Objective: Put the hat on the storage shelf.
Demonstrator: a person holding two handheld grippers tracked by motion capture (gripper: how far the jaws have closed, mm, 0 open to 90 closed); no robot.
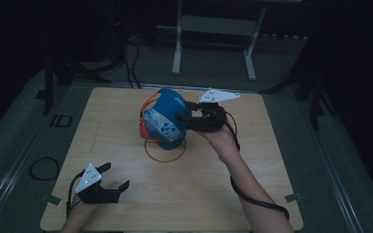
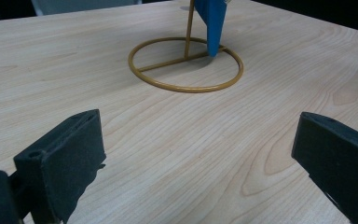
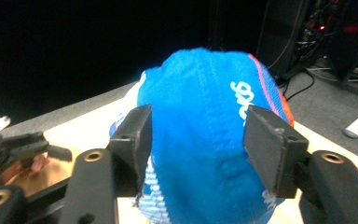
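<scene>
Near edge of the worktop point(image 1: 126, 204), at about 7 o'clock in the high view: left hand-held gripper point(image 1: 110, 183), low over the wood. Jaws spread wide, bare wood between them in the left gripper view, nothing held. It points toward 1 o'clock, at the wire stand.

Centre of the worktop: wire stand point(image 2: 185, 65), a gold ring lying flat with a thin upright rod rising from a crossbar. A blue corner of the cap hangs down to touch near the ring's far side.

On top of the stand: blue cap point(image 1: 164, 116), with white patterned panel and orange trim, its crown bulging toward 3 o'clock. Long axis seems tilted, upper end toward 12, lower toward 6.

At 3 o'clock of the cap: right hand-held gripper point(image 1: 184, 110), coming in level from the right. In the right gripper view its jaws stand part open, one on each side of the crown point(image 3: 200, 121); pads look to touch or nearly touch the cloth, firm grip uncertain.

Judgement: right hand is far nearer; cap lies straight ahead of it.
</scene>
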